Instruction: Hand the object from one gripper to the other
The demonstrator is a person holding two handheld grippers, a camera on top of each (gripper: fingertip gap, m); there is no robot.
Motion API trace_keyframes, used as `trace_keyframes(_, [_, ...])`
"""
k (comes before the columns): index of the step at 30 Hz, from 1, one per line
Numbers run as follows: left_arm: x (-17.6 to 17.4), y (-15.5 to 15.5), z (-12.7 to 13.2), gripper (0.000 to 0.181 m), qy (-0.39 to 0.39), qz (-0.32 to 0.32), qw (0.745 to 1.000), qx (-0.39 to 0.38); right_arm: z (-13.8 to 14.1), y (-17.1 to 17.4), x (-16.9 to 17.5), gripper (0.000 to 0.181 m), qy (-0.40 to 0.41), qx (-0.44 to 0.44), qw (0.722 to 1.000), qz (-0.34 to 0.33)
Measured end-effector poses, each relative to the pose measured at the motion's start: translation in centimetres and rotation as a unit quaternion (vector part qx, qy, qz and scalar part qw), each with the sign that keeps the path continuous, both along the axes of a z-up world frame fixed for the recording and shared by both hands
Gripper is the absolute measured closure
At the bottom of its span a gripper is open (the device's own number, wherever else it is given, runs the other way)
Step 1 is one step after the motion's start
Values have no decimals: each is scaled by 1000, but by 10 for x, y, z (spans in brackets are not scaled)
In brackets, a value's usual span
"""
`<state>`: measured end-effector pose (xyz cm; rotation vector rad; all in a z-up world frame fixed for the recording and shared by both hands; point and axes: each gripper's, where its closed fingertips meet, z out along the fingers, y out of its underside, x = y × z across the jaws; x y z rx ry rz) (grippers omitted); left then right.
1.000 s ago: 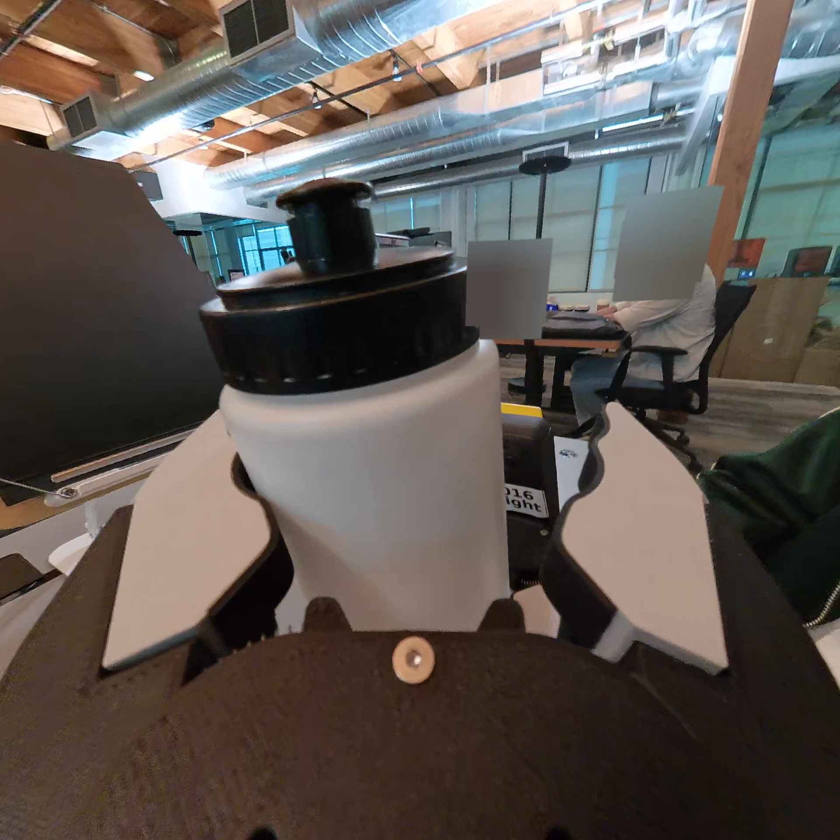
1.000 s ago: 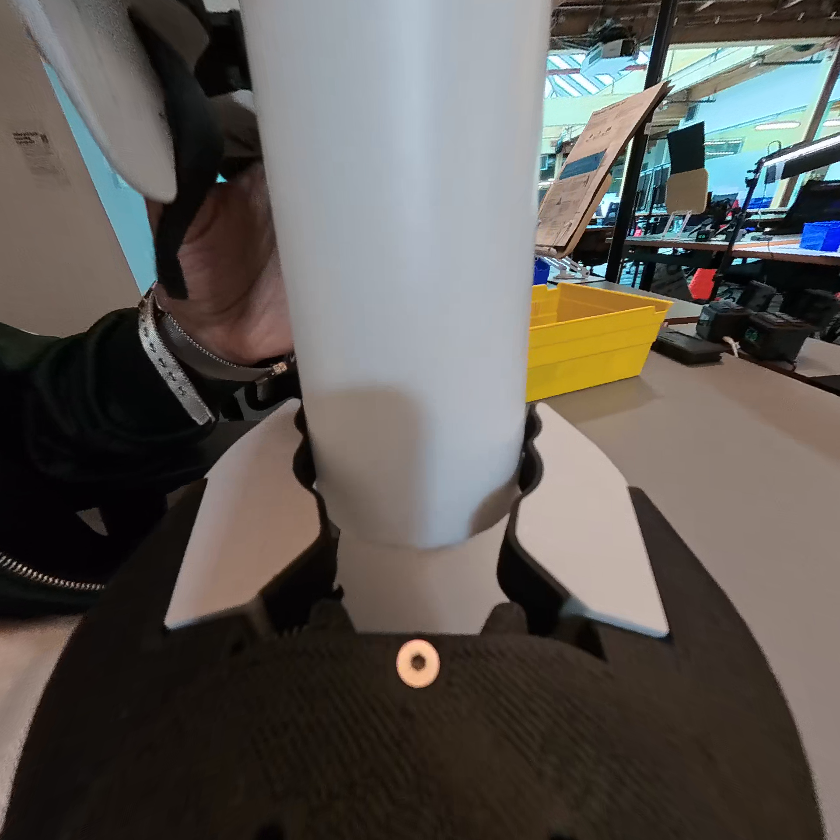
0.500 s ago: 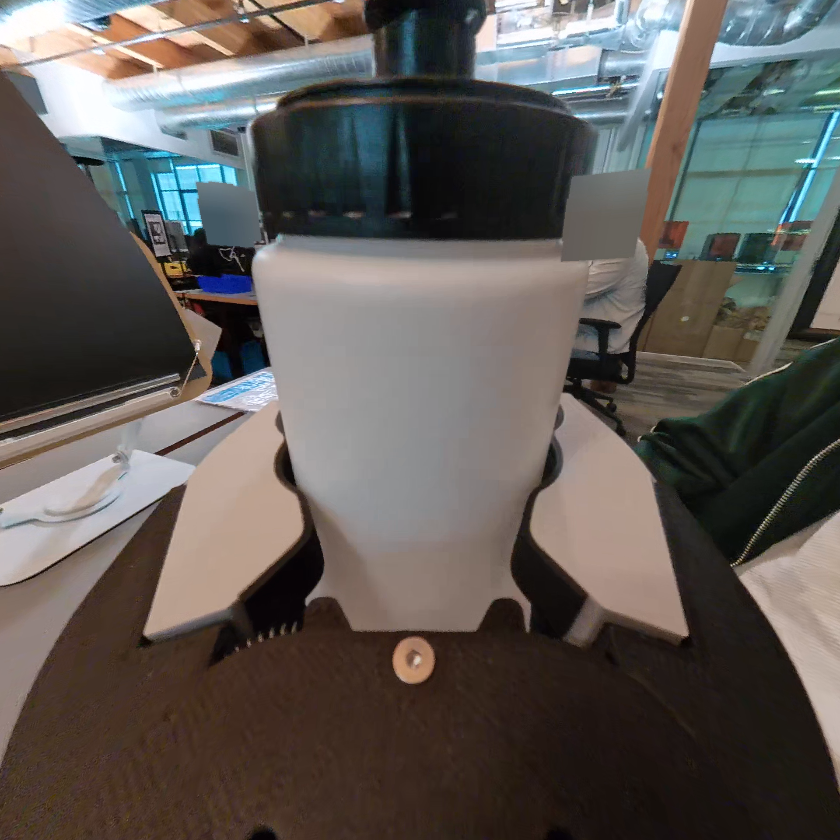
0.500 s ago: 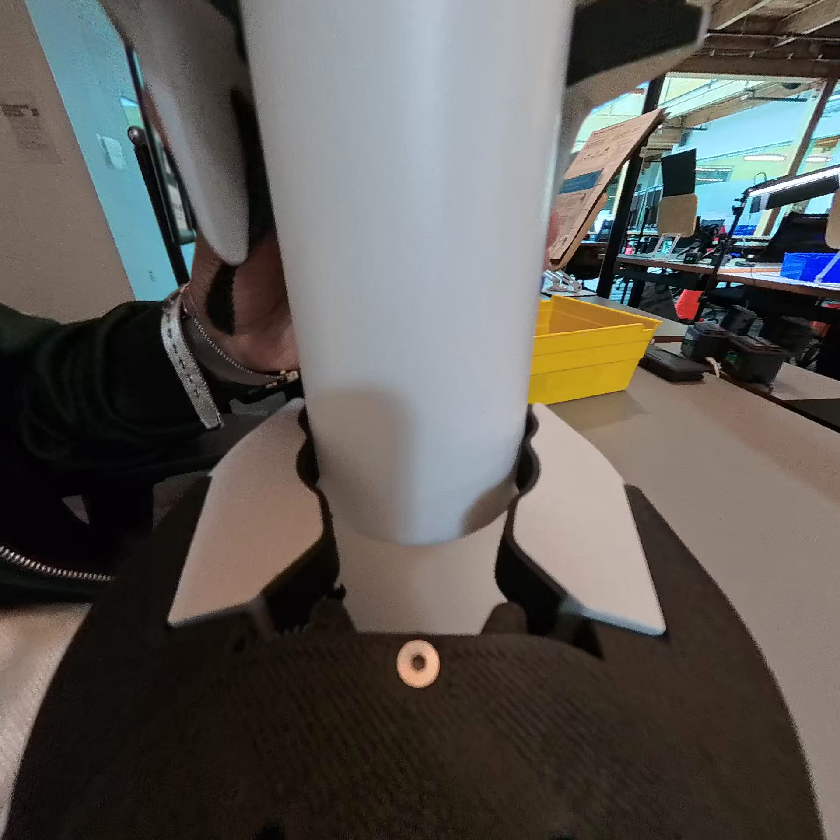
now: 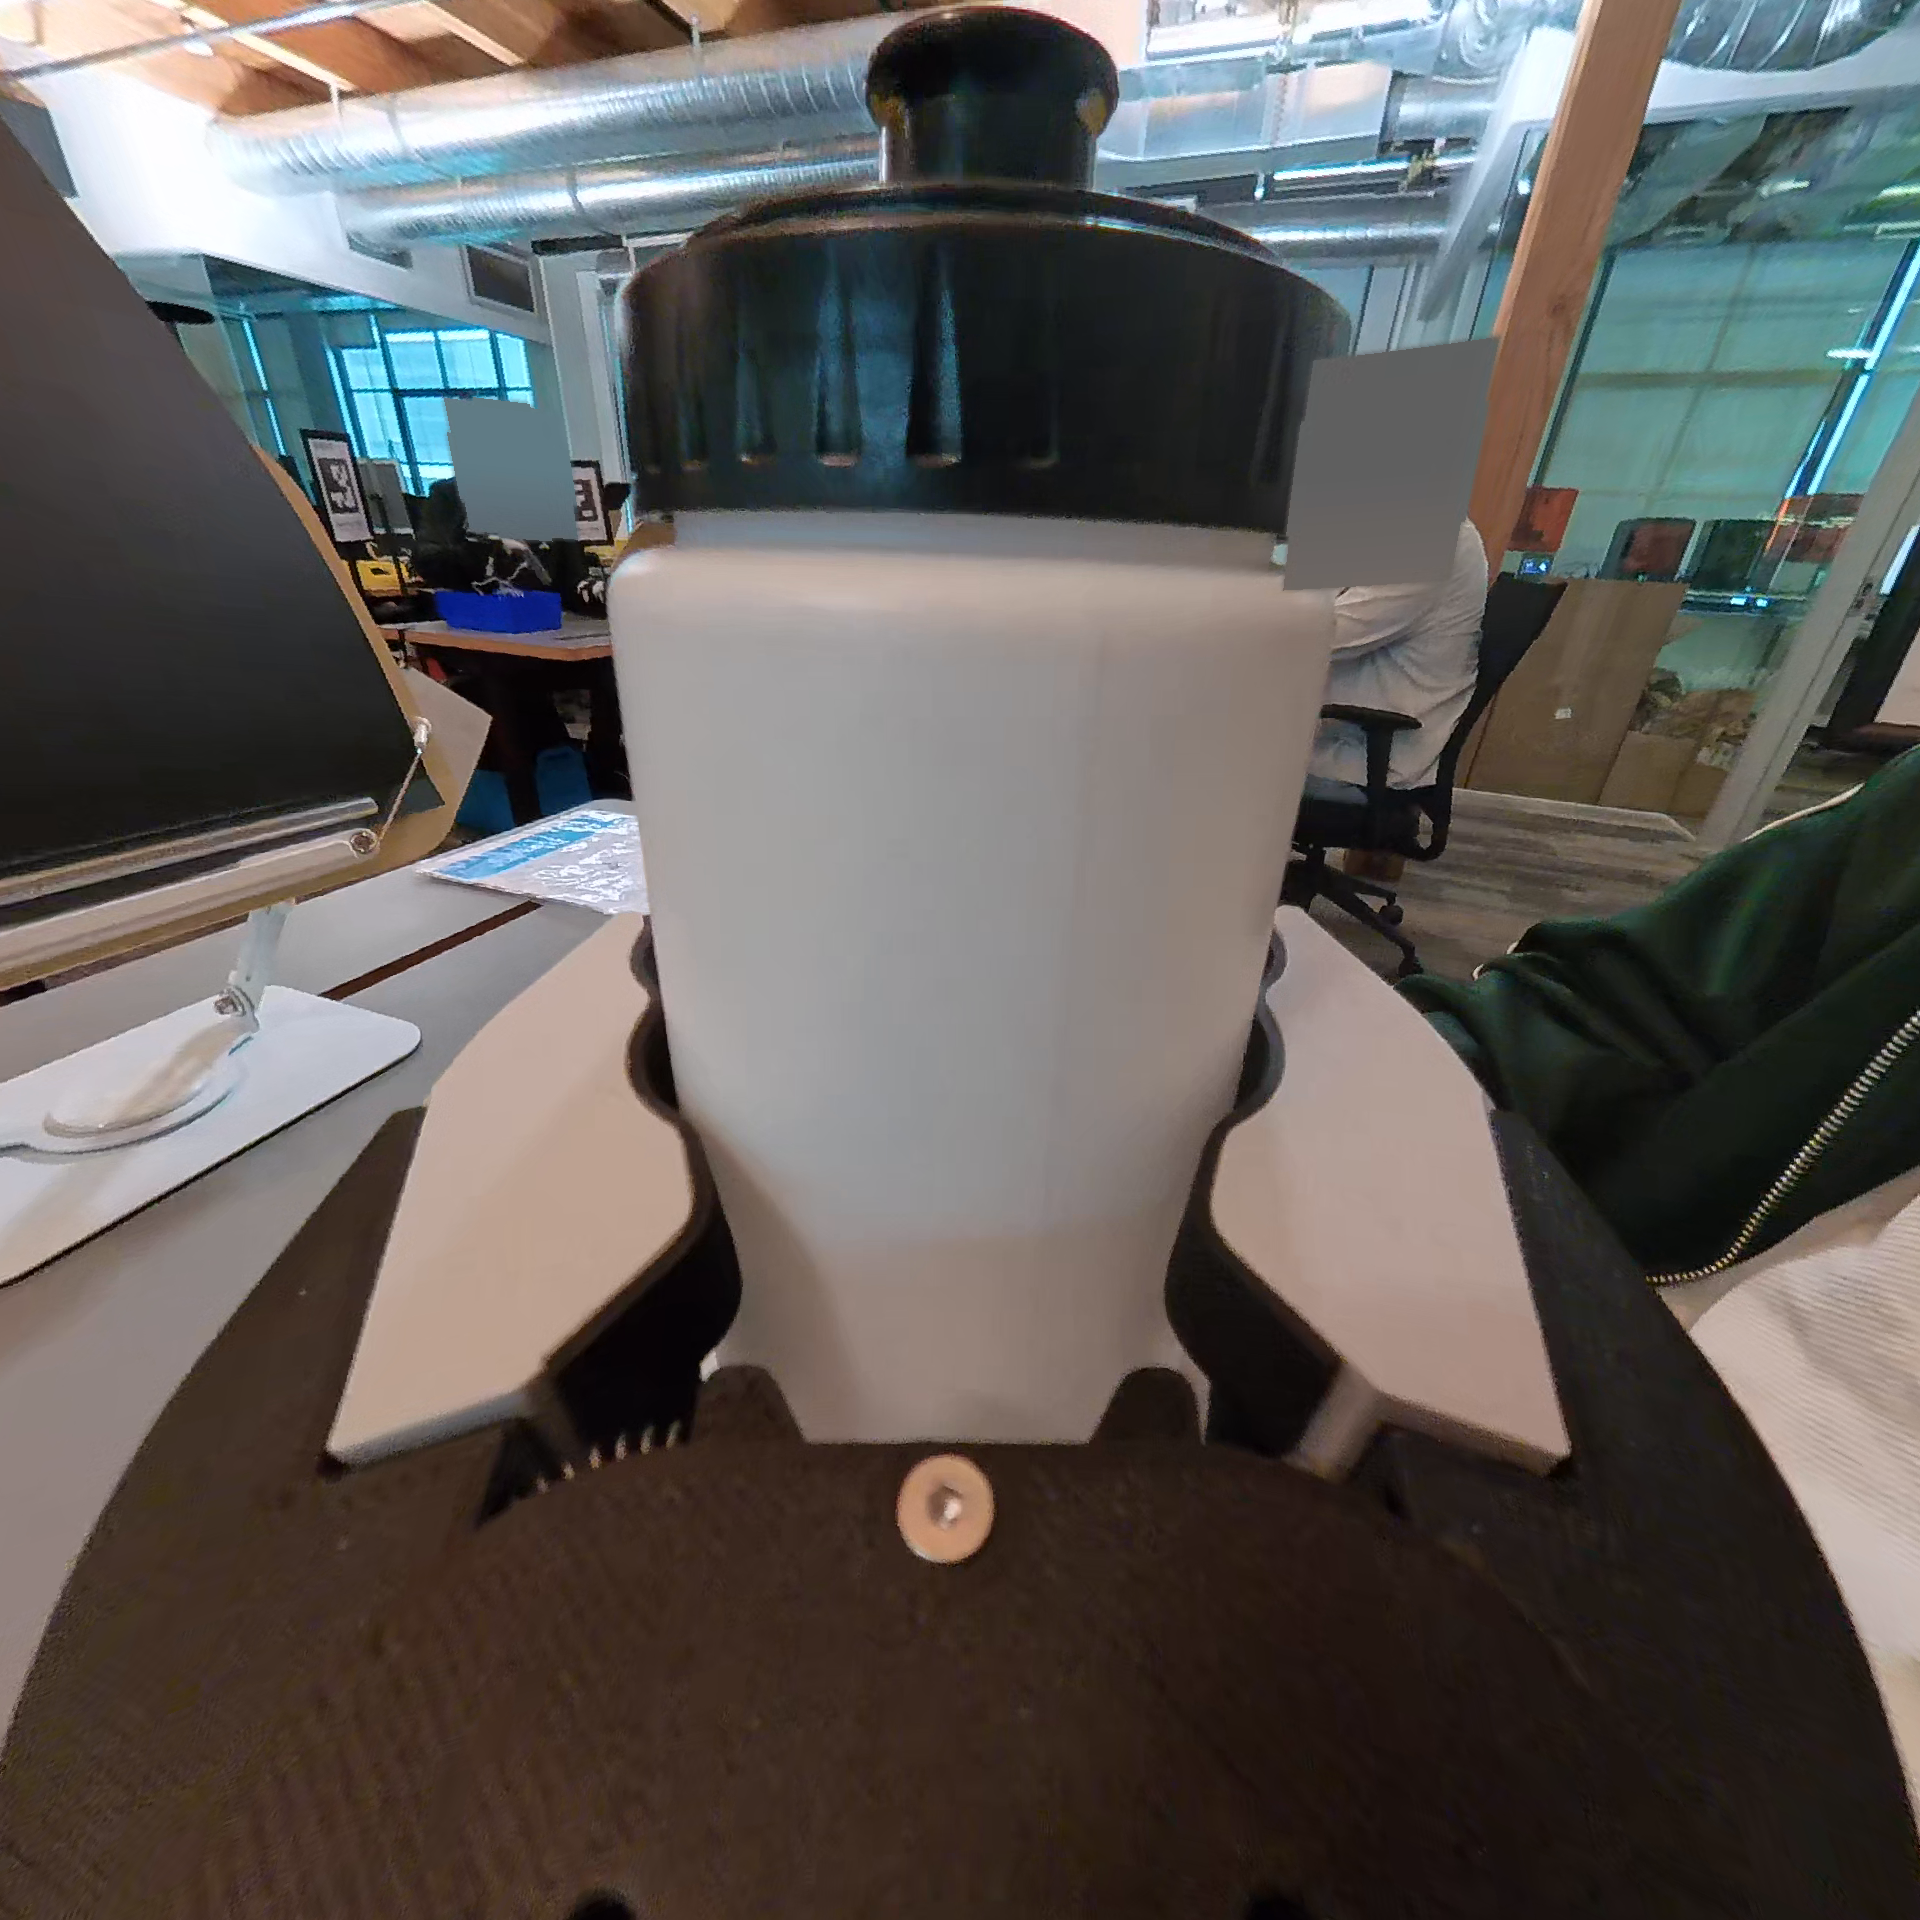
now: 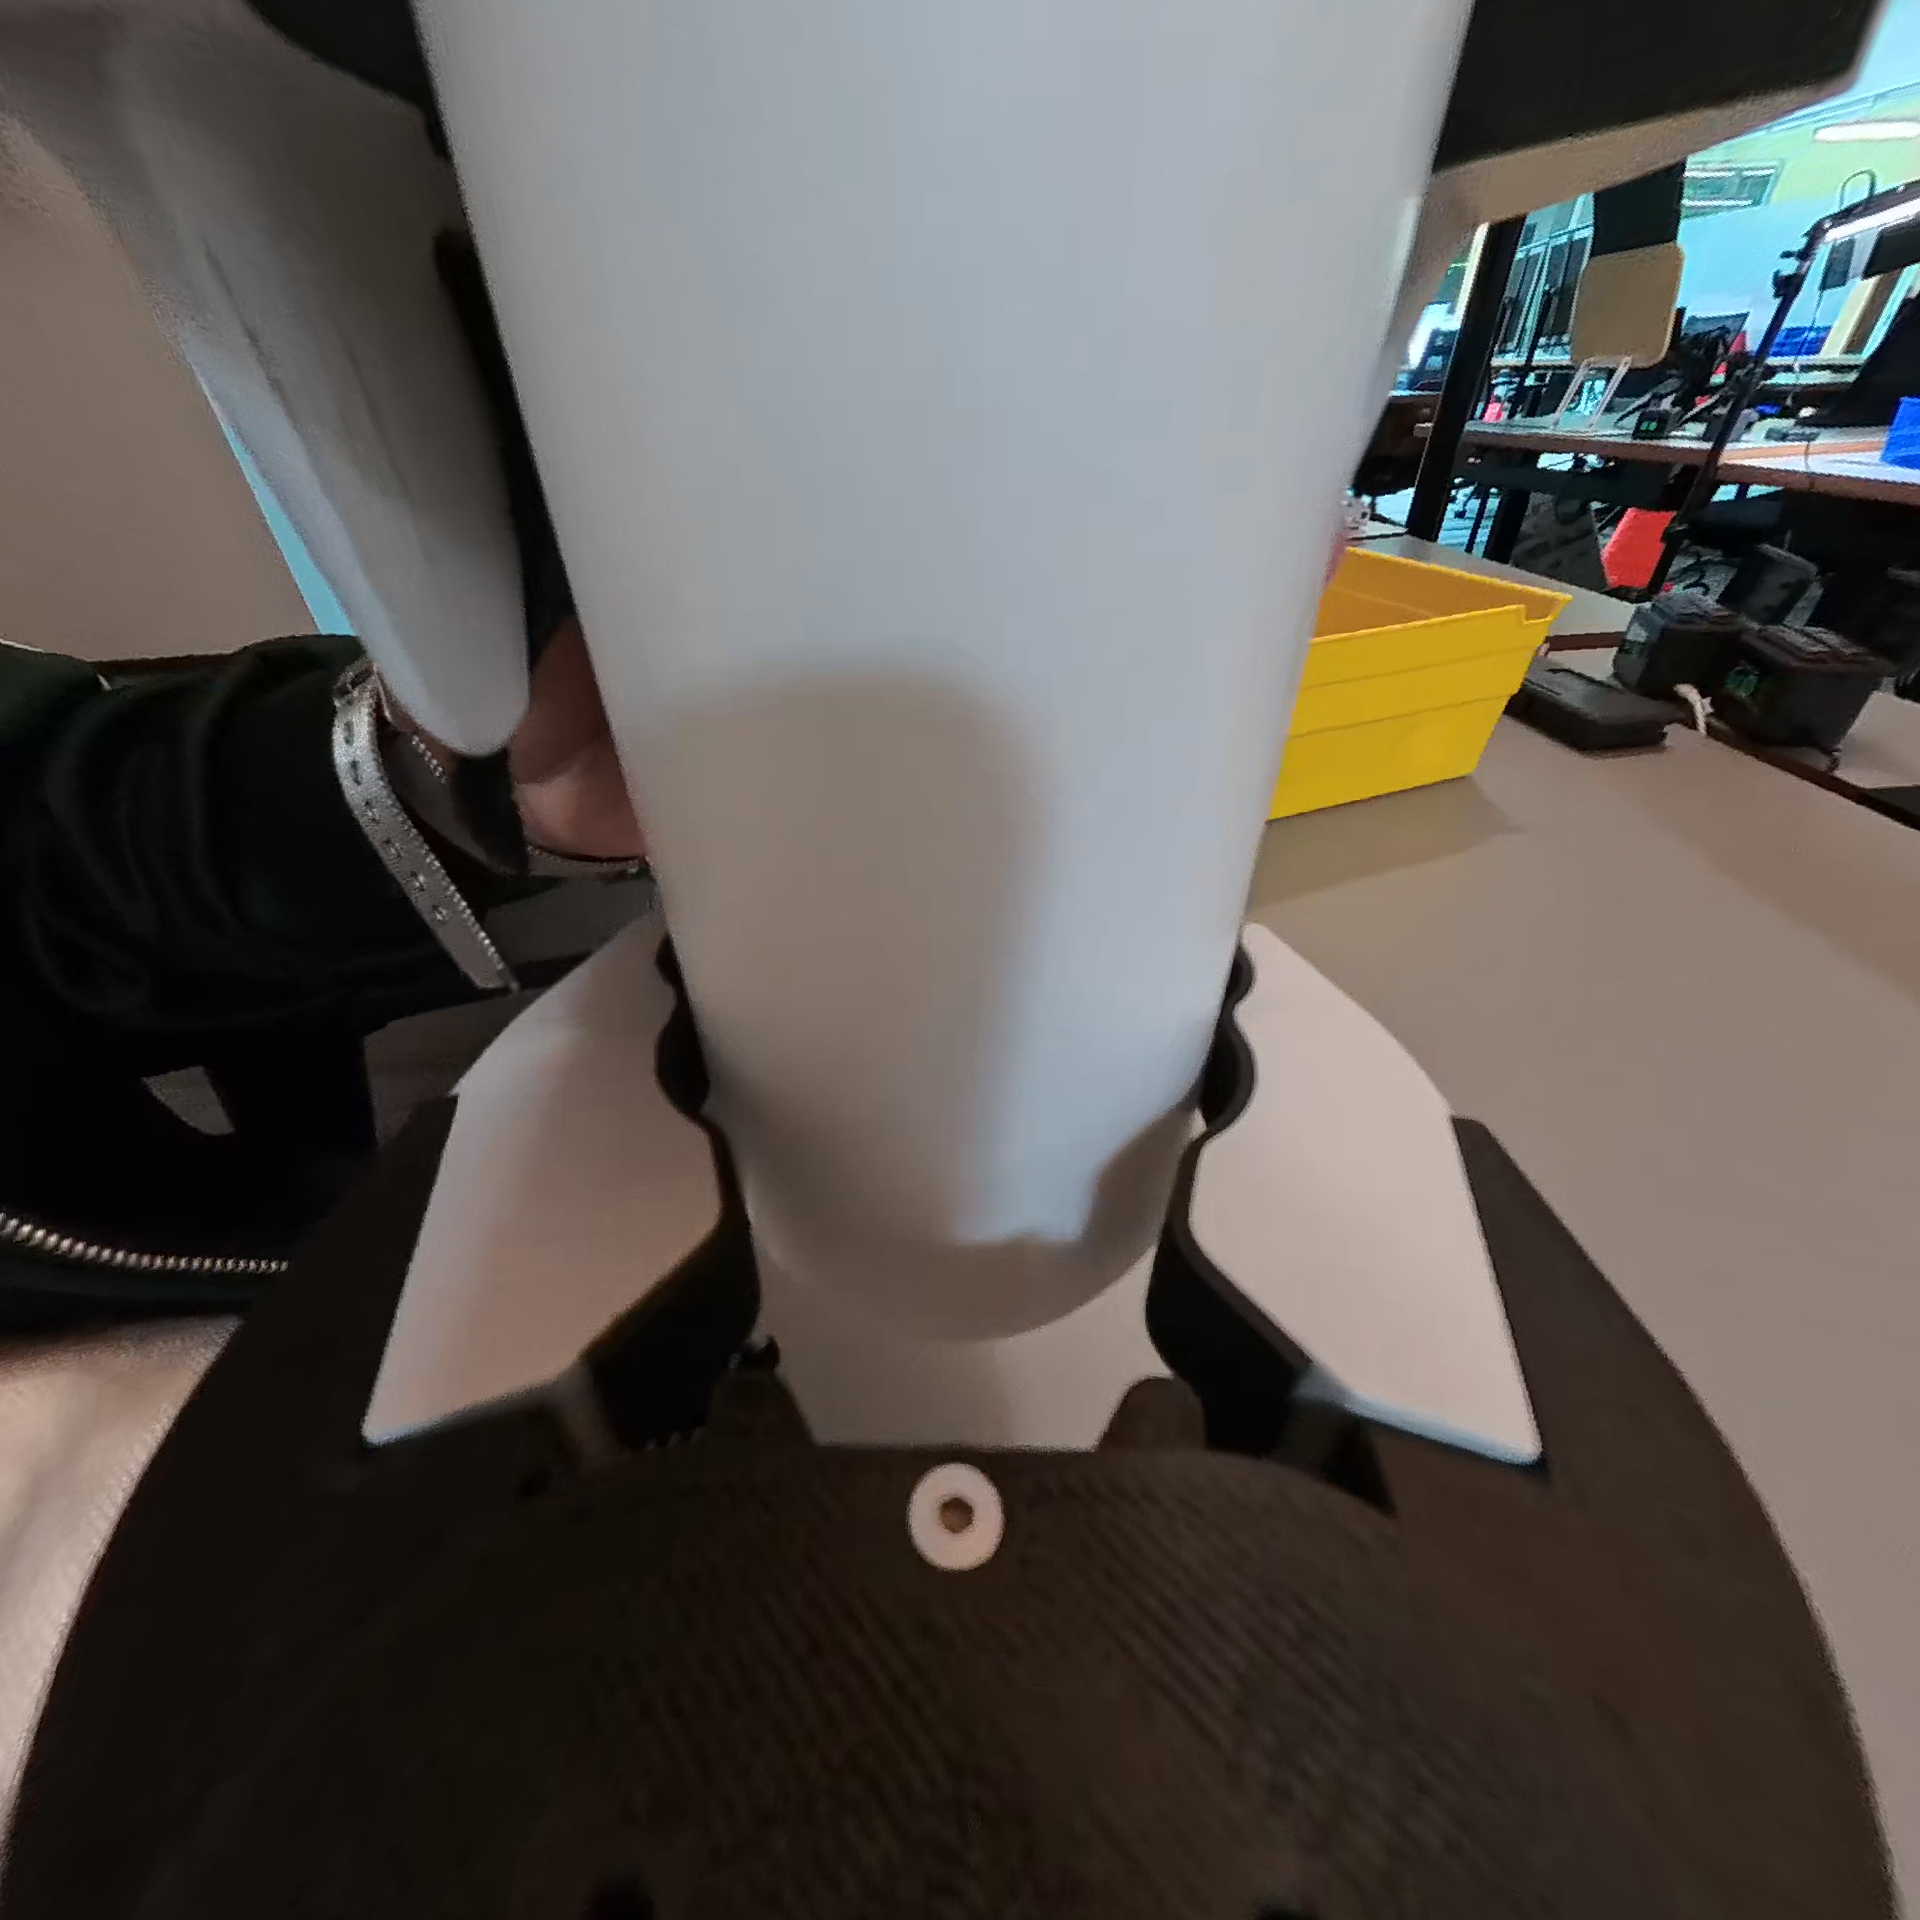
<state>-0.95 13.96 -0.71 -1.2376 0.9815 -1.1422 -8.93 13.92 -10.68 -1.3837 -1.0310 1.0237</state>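
The white bottle (image 5: 961,883) stands upright between the 2 fingers of the left gripper (image 5: 954,1049), which is closed on its upper body: both black pads press the white wall on either side. Its black ribbed cap (image 5: 961,353) and pull spout (image 5: 987,94) rise above the fingers.

In the right wrist view the same bottle (image 6: 935,623) fills the middle, and the right gripper (image 6: 951,1049) is closed on its lower end, the wavy pads touching the wall on both sides just above the rounded base. So both grippers clamp the bottle at once, the left high, the right low. The left gripper's white finger (image 6: 343,416) shows at the upper left of that view, against the bottle's side, with a hand (image 6: 566,748) and a wrist strap (image 6: 416,831) behind it.

A grey table (image 6: 1610,1039) lies under the bottle, which is held clear of it. A yellow bin (image 6: 1403,686) sits on the table to the right, well behind the bottle. In the left wrist view a monitor stand (image 5: 208,1070) rests on the table at left, and a green sleeve (image 5: 1714,1039) shows at right.
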Motion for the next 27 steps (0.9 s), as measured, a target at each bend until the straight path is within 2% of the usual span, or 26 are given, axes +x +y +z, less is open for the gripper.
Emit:
trace_keyframes(4, [0, -3, 4, 74, 0, -4, 1000, 7, 6, -1, 2, 85, 9, 9, 1000, -2])
trace_keyframes(6, [2, -3, 2, 59, 8, -3, 1000, 5, 12, -1, 3, 86, 27, 7, 1000, -1])
trace_keyframes(10, [5, -5, 0, 49, 18, 0, 1000, 14, 23, 3, 12, 86, 63, 0, 998, -6])
trace_keyframes(15, [0, -1, 5, 49, 7, 4, 1000, 9, 31, 13, 23, 86, 86, -8, 996, -17])
trace_keyframes(27, [-45, 38, 19, 54, -62, 41, 997, -19, 16, 50, 54, 86, 28, 8, 997, -78])
